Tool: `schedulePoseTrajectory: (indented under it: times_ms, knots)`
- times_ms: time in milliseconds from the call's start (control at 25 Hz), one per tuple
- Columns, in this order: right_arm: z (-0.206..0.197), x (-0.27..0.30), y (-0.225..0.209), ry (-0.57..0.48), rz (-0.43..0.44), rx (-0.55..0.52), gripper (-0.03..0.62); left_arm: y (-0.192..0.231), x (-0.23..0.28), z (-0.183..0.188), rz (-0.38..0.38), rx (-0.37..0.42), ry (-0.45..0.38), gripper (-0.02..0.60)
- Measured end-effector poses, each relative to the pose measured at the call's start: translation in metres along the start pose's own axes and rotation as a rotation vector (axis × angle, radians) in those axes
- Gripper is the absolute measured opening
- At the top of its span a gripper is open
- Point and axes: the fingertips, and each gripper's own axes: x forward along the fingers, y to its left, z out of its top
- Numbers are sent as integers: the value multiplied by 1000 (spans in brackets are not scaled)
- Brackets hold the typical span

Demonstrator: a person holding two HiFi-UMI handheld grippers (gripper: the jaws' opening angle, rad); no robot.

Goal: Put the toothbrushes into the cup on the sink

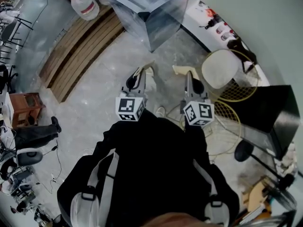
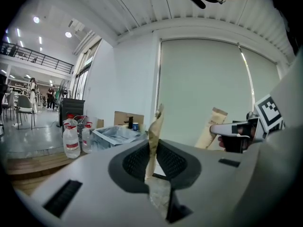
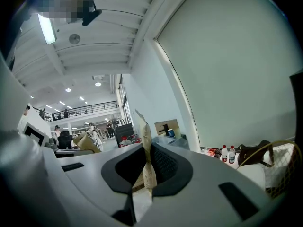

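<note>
Hand-held grippers on seemingly wrapped toothbrushes

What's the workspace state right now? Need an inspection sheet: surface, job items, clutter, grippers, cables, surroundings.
Surface: grey floor underfoot; sink unit ahead, not yet reached.
Job's things: blue cup by the black tap at the sink; left packet and right packet, slim paper wraps, probably the toothbrushes.
Clutter: water bottles by the wooden platform.
Grippers: left gripper shut on left packet; right gripper shut on right packet.
Cables: thin cable loose on the floor at left.
Surroundings: chair, black box, seated person.
</note>
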Motion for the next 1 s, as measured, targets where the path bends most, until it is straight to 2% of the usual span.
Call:
schedulePoseTrajectory:
  times_ms: [240,440,600,800,1000]
  knots:
    - [0,52,-15,17,-1,-5,31,24,46,-3,9,-27,12,43]
    - [10,122,-24,19,6,-9,31,60,103,11,12,-30,0,43]
    - [34,183,-25,22,1,-22,31,96,157,40,-3,-42,1,43]
    - [78,256,-36,1,-44,-22,31,131,224,90,-53,-18,-17,43]
    - [101,320,-50,-26,-88,-10,31,160,290,120,-104,1,-22,43]
